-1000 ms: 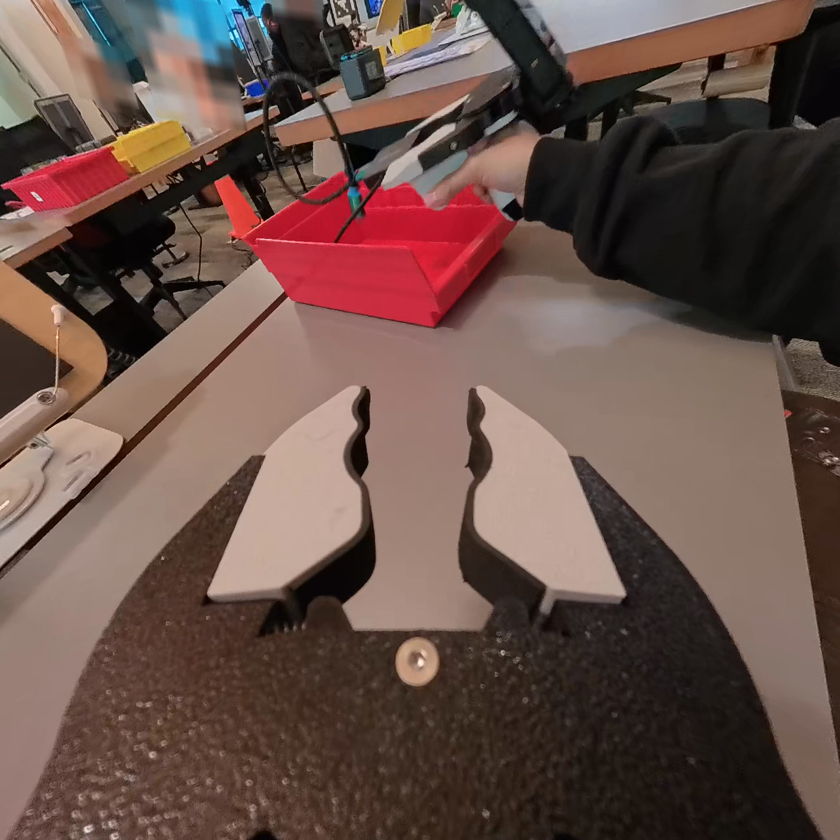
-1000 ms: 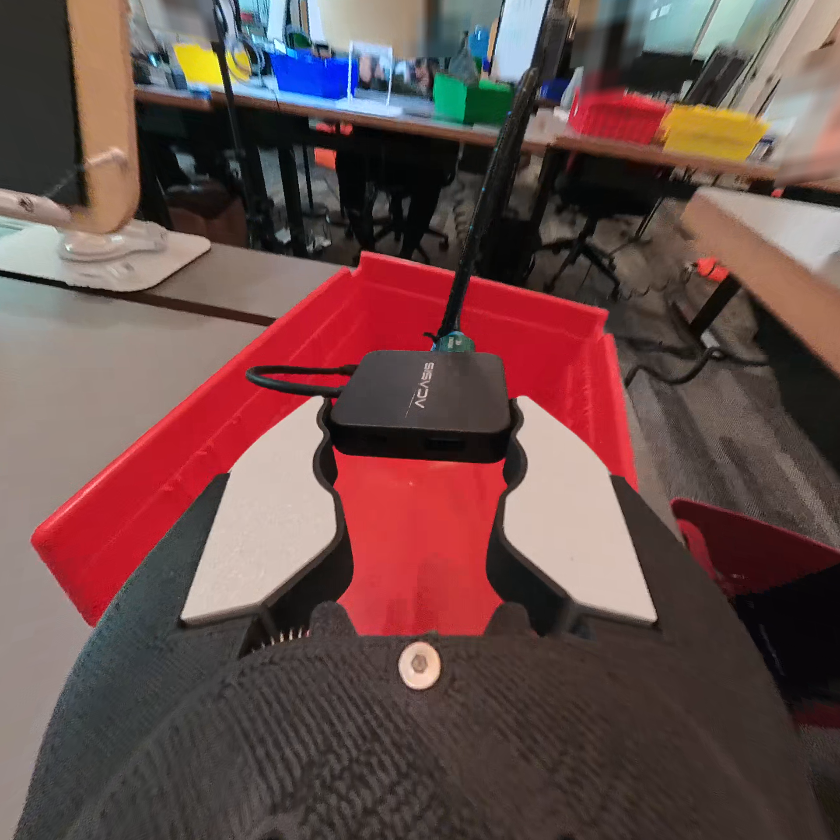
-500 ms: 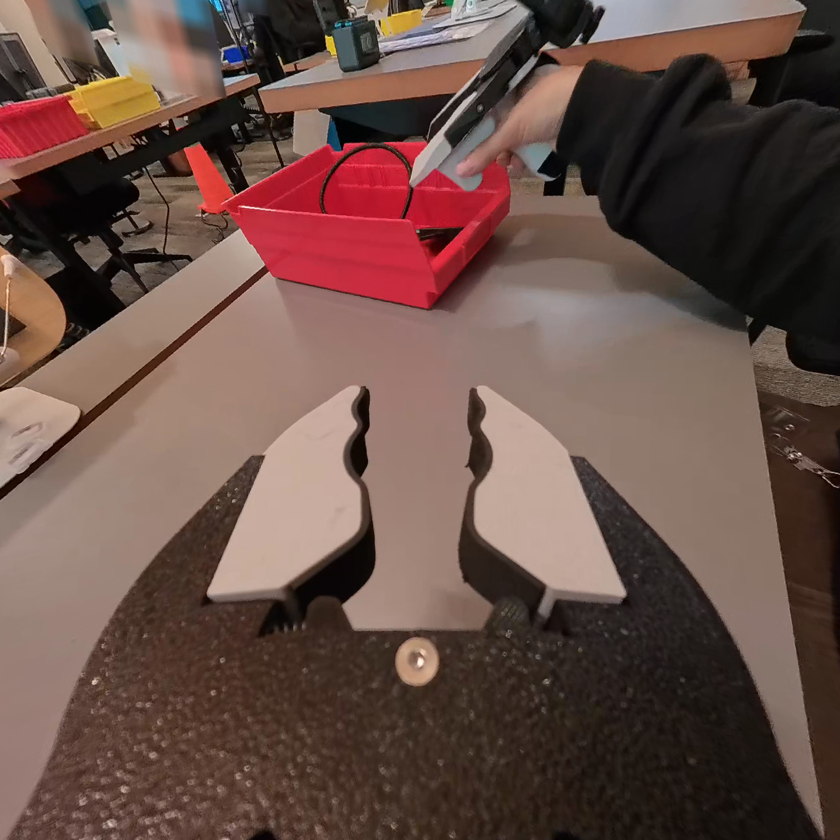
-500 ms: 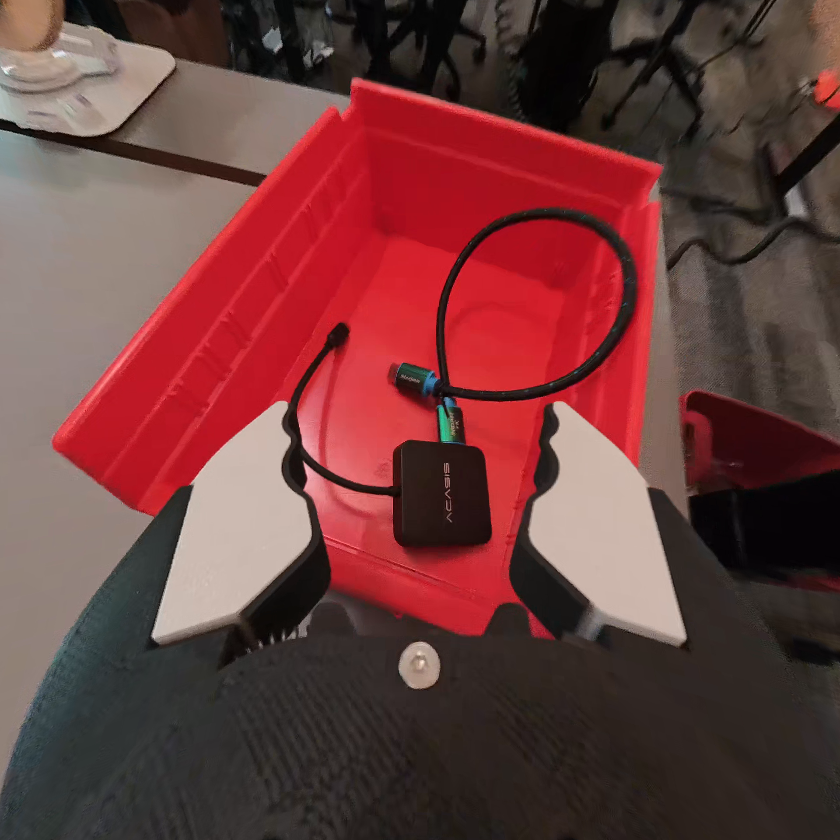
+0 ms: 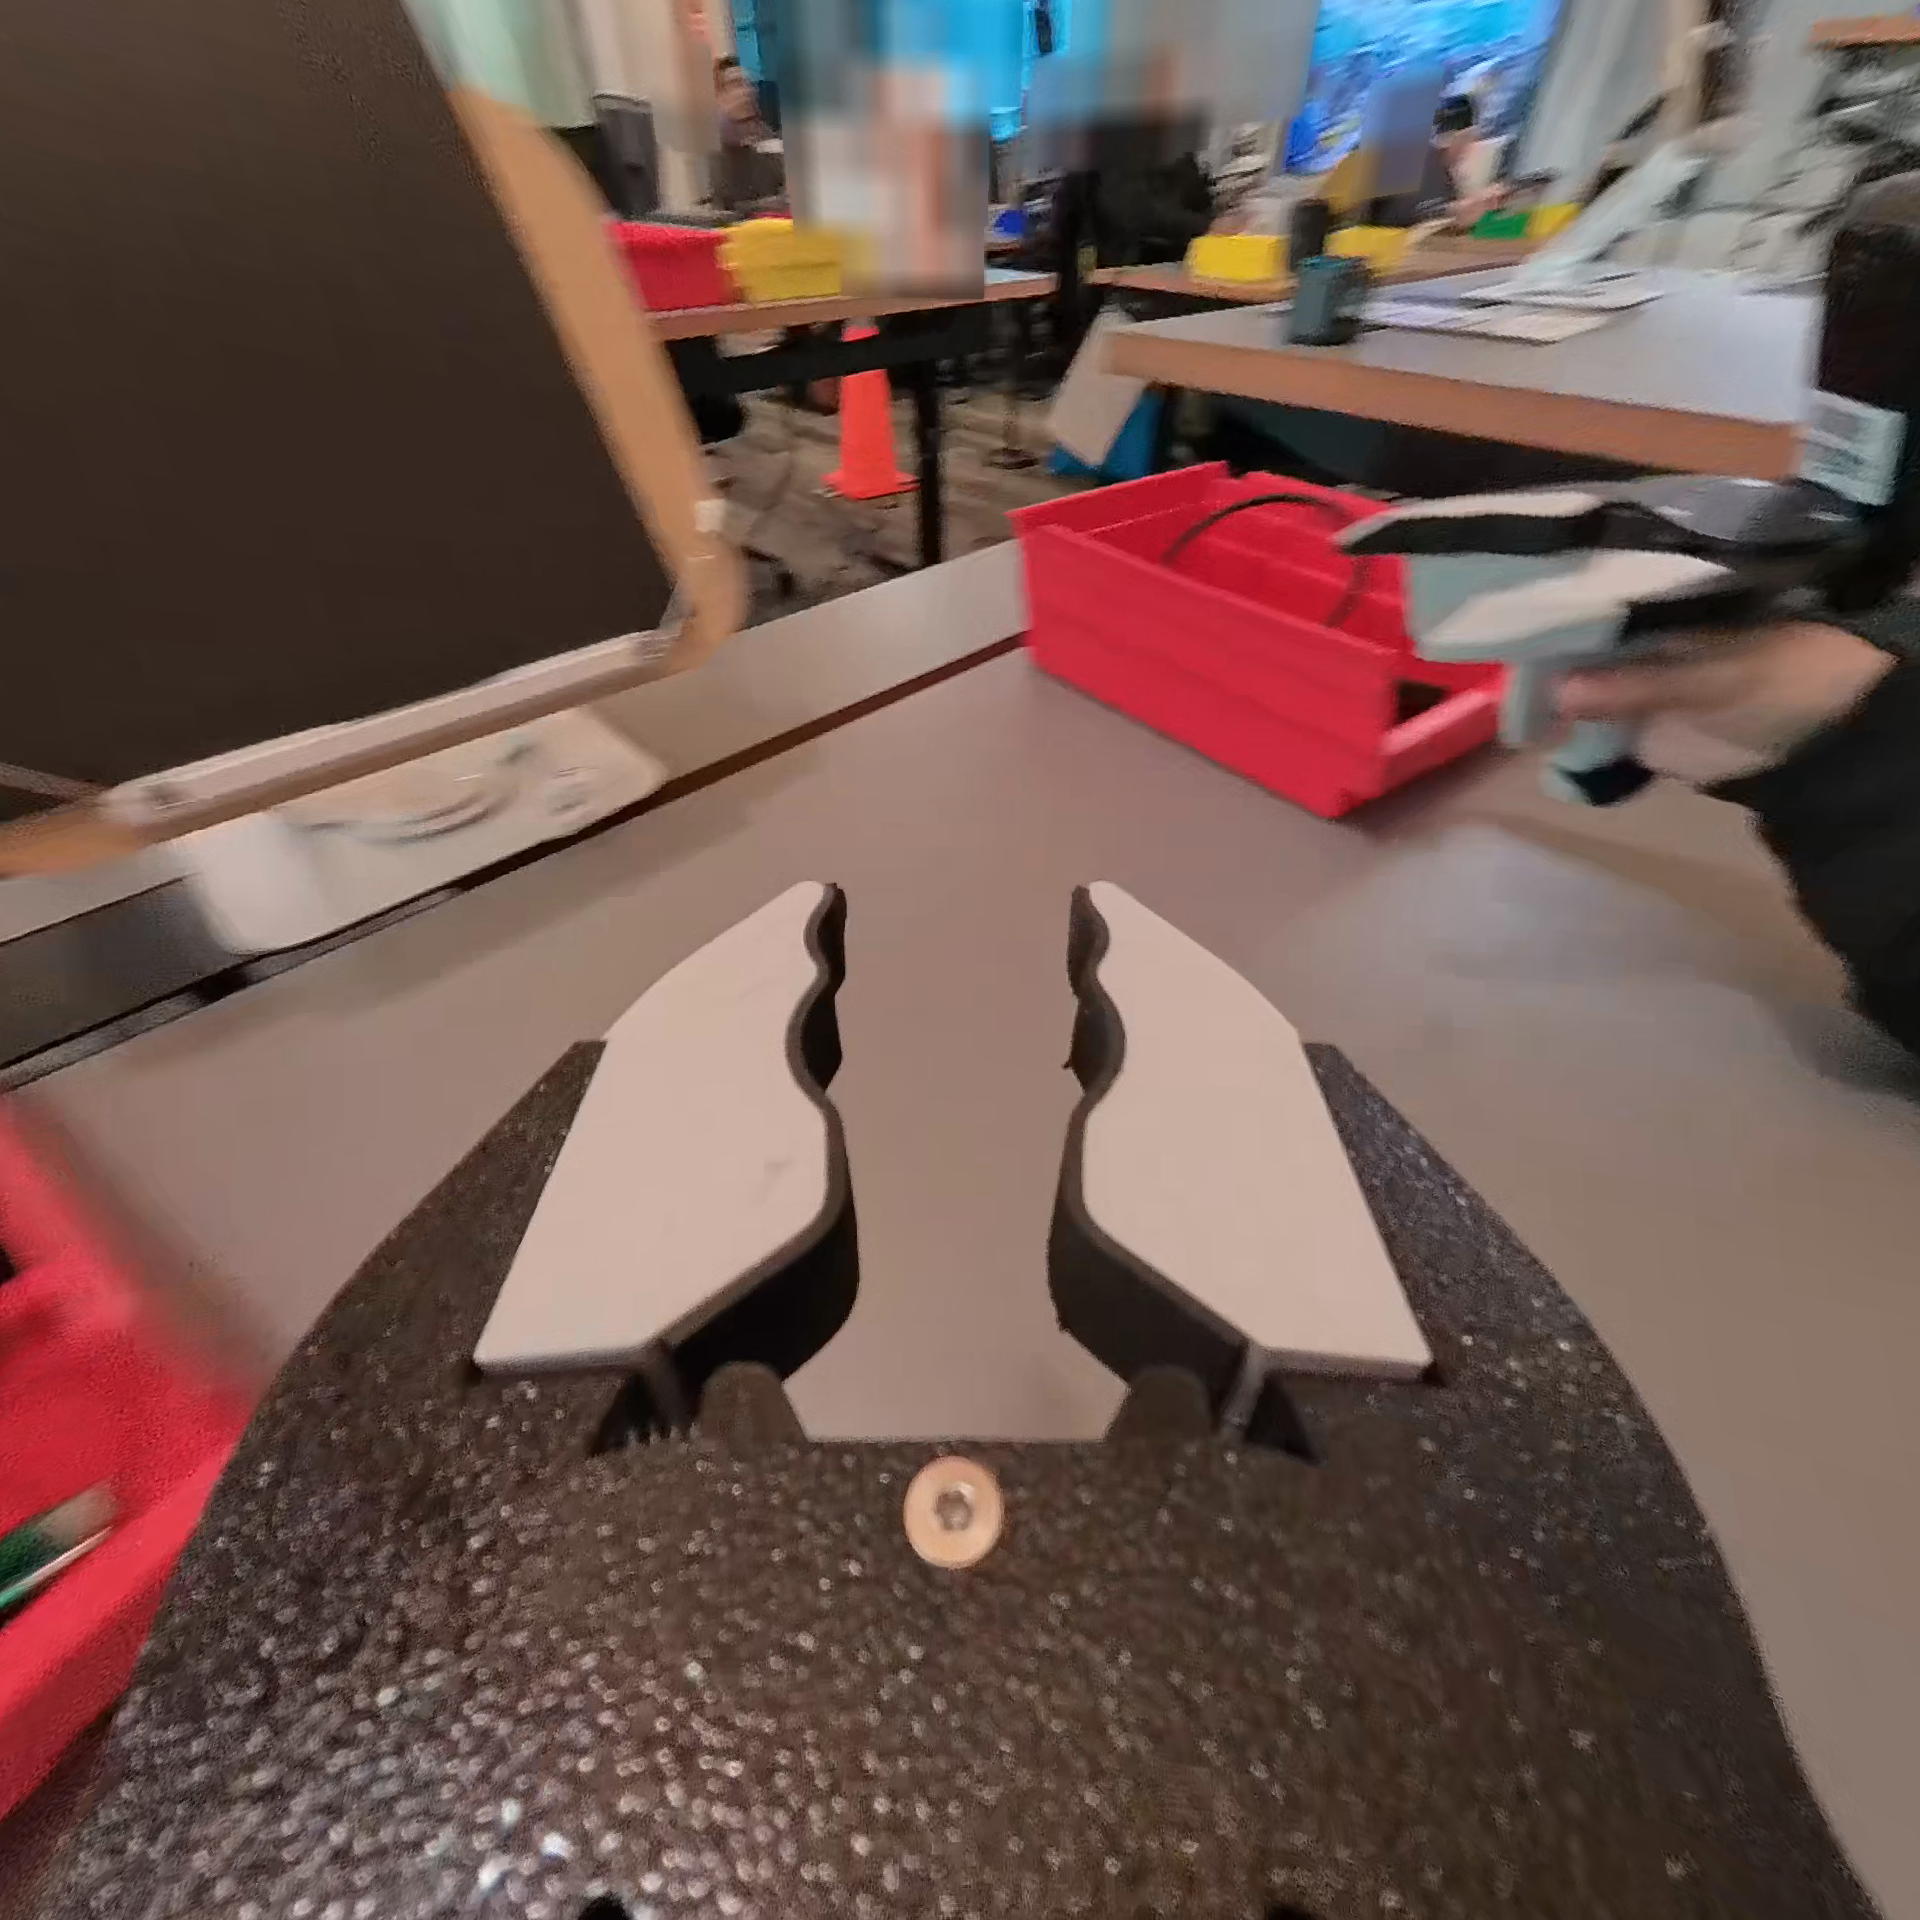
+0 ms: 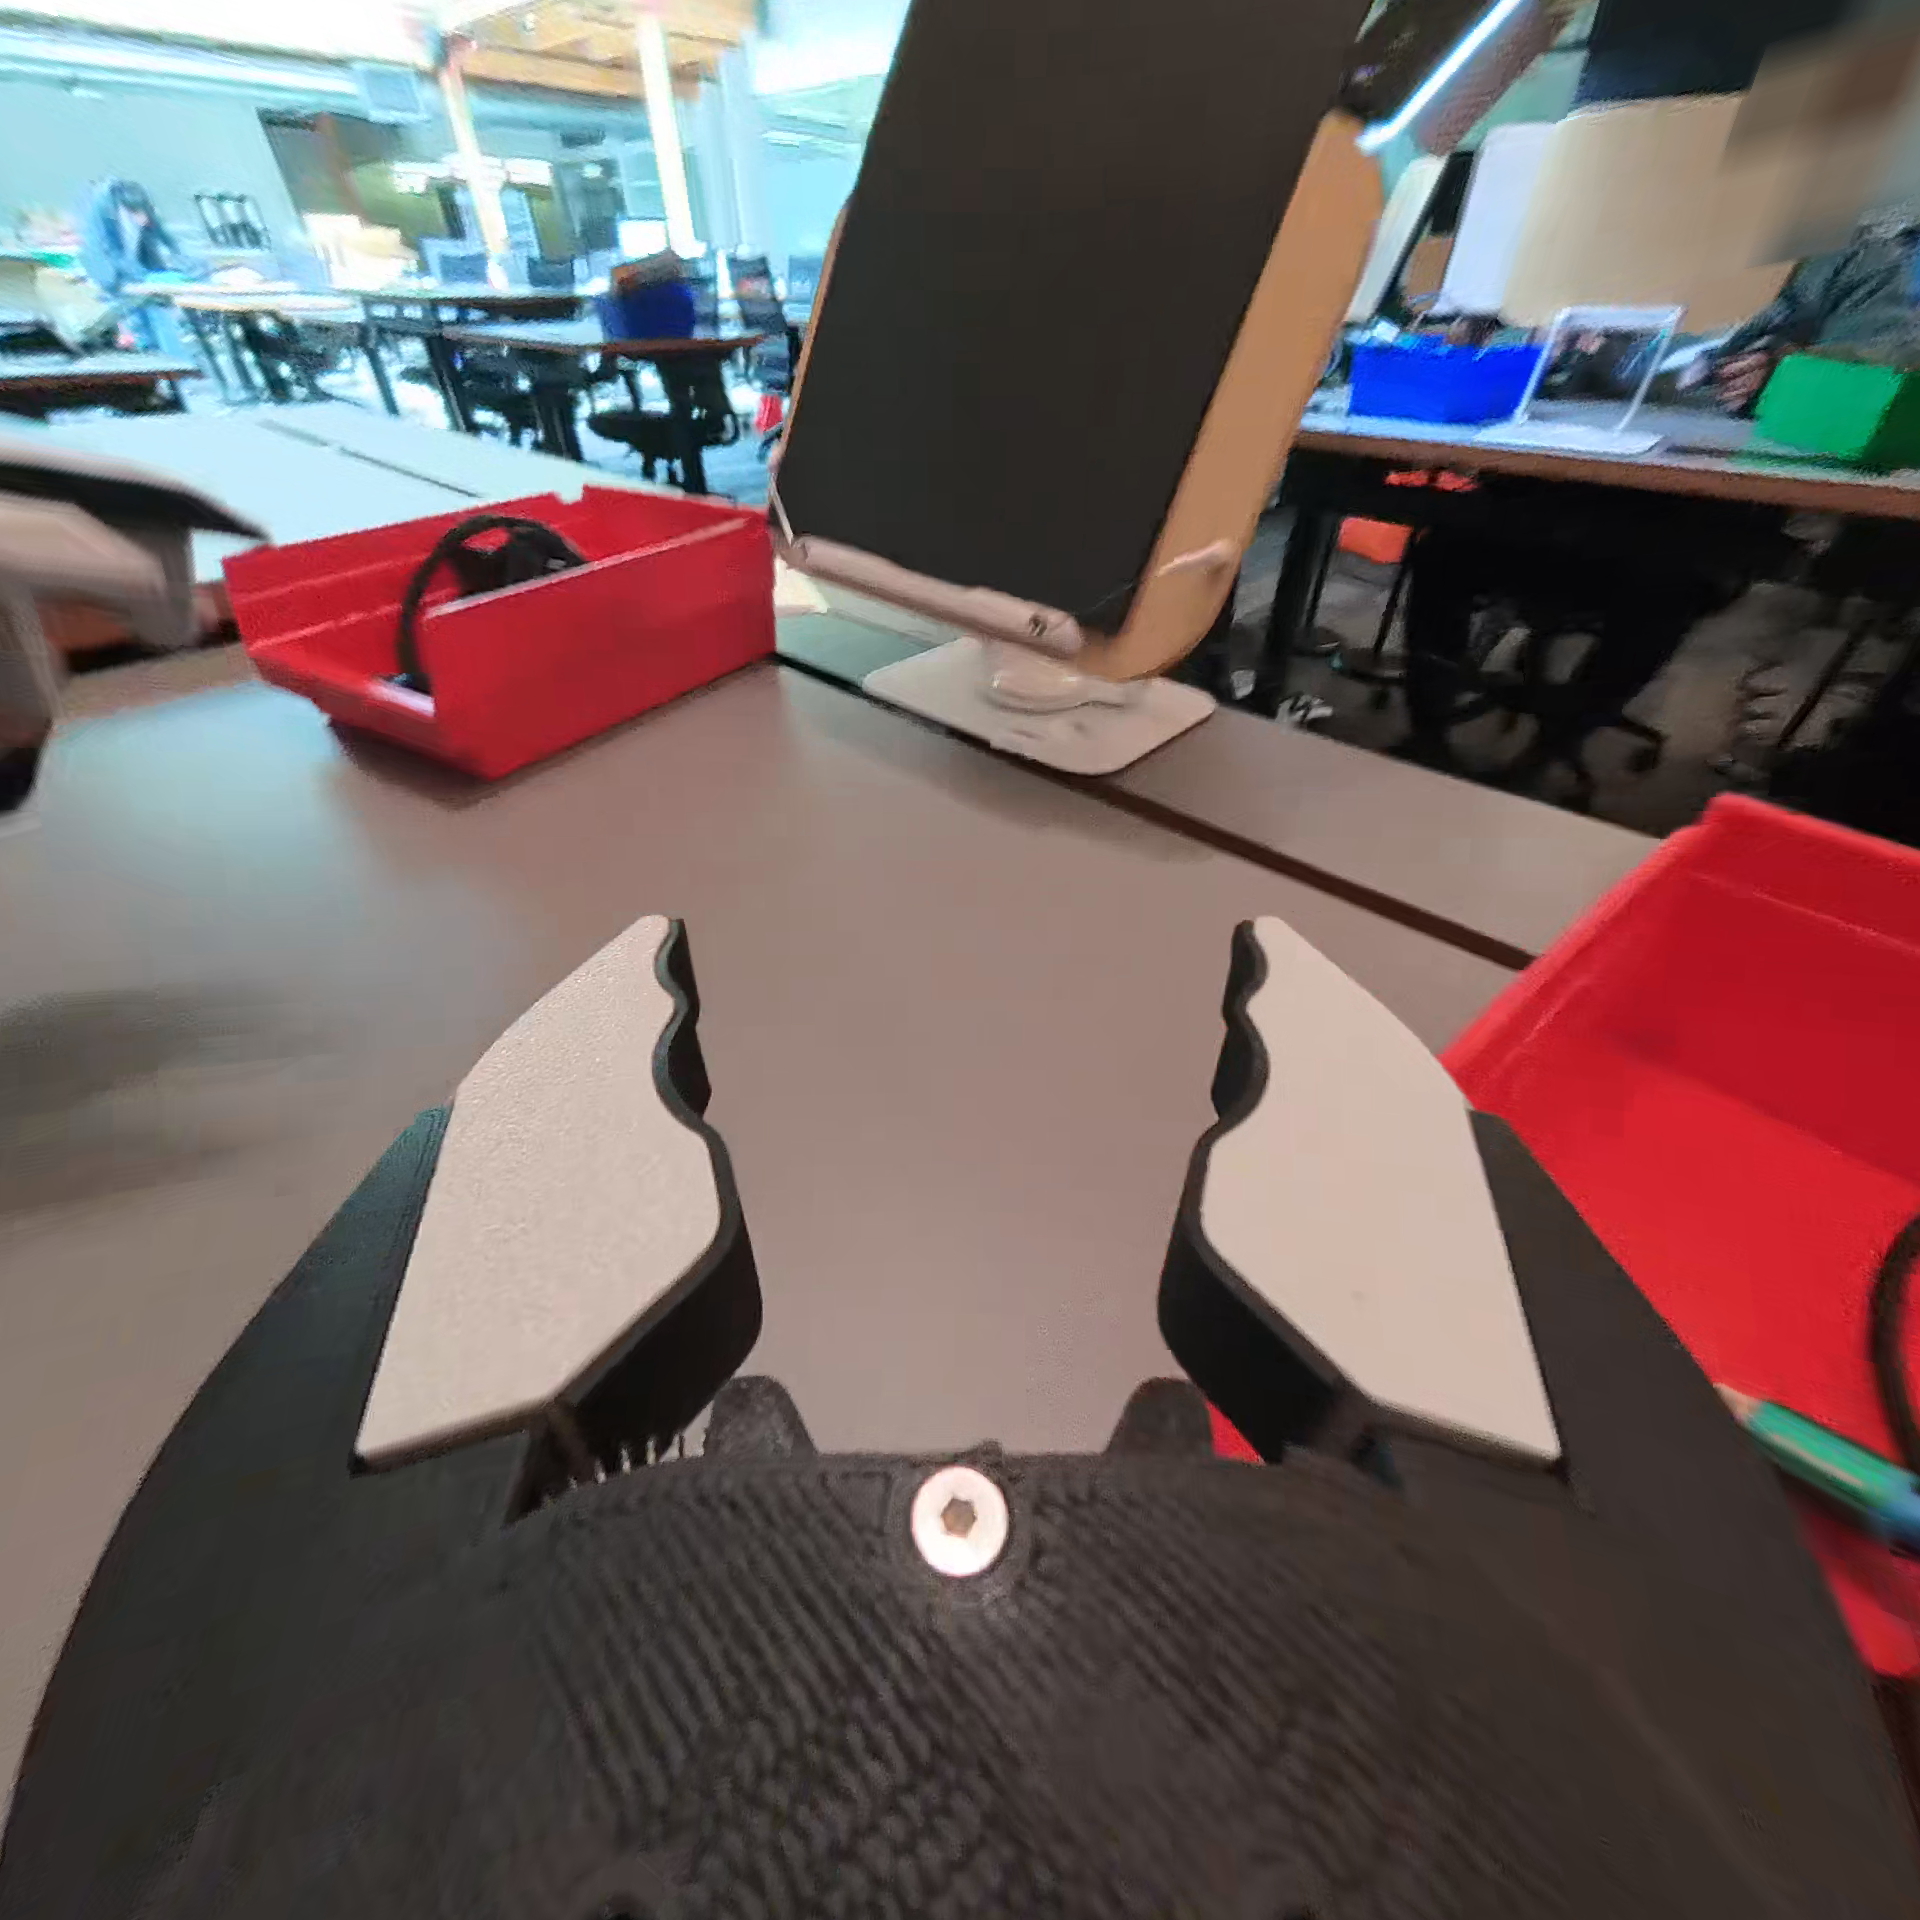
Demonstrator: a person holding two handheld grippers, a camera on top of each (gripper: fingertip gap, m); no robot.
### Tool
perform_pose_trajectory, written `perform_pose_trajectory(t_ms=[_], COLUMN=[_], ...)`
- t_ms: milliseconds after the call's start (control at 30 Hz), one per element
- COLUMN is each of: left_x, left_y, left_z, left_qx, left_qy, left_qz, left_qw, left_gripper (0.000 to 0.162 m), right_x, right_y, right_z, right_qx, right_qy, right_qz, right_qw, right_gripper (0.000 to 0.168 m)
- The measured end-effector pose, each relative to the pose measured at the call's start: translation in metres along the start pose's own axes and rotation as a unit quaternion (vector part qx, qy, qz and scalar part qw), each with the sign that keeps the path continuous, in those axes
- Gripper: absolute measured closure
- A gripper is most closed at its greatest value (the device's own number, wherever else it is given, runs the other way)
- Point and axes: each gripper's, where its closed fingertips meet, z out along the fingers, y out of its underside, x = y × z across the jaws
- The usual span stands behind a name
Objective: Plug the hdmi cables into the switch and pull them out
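Observation:
My right gripper is open wide and empty, low over the grey table. A red bin lies at its right; a black cable and a teal plug show at that bin's near edge, and the switch is hidden. My left gripper is open and empty above the table. In the left wrist view the same red bin stands far right with a black cable loop in it, and the right gripper's fingers hover at its near side.
A second red bin with a dark cable stands at the table's far left; its corner is in the left wrist view. A dark screen on a white stand rises behind the table. More tables and bins stand beyond.
My right gripper let go of the switch, which dropped into the red bin with its cable, then opened wide and swung left off the bin. The left wrist view turned left.

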Motion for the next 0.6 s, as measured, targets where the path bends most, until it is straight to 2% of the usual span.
perform_pose_trajectory(t_ms=[100, 167, 200, 267, 333, 433, 500, 533, 600], left_x=[-0.071, -0.119, -0.143, -0.187, -0.228, -0.291, -0.331, -0.346, -0.363], left_y=[0.001, 0.007, 0.011, 0.018, 0.022, 0.018, 0.015, 0.018, 0.033], left_z=[-0.032, -0.054, -0.064, -0.082, -0.097, -0.109, -0.109, -0.105, -0.09], left_qx=[-0.033, -0.076, -0.101, -0.149, -0.199, -0.237, -0.241, -0.248, -0.278], left_qy=[-0.082, -0.127, -0.147, -0.183, -0.213, -0.262, -0.293, -0.294, -0.271], left_qz=[0.02, 0.033, 0.041, 0.057, 0.044, -0.04, -0.125, -0.179, -0.317], left_qw=[0.996, 0.988, 0.983, 0.97, 0.956, 0.935, 0.917, 0.906, 0.865], left_gripper=[0.121, 0.121, 0.12, 0.117, 0.116, 0.111, 0.111, 0.106, 0.091], right_x=[-0.012, -0.014, -0.01, -0.012, -0.02, -0.026, -0.028, -0.029, -0.035], right_y=[0.015, 0.014, 0.009, -0.015, -0.024, -0.014, -0.015, -0.017, -0.02], right_z=[0.013, 0.016, 0.013, 0.003, 0.0, 0.01, 0.014, 0.015, 0.018], right_qx=[0.007, 0.017, 0.024, 0.084, 0.104, 0.079, 0.084, 0.089, 0.091], right_qy=[-0.026, -0.023, 0.004, 0.055, 0.053, 0.021, 0.02, 0.024, 0.024], right_qz=[0.014, -0.001, -0.024, -0.114, -0.146, -0.086, -0.07, -0.07, -0.075], right_qw=[1.0, 1.0, 0.999, 0.988, 0.982, 0.993, 0.994, 0.993, 0.993], right_gripper=[0.069, 0.077, 0.088, 0.095, 0.102, 0.091, 0.093, 0.094, 0.097])
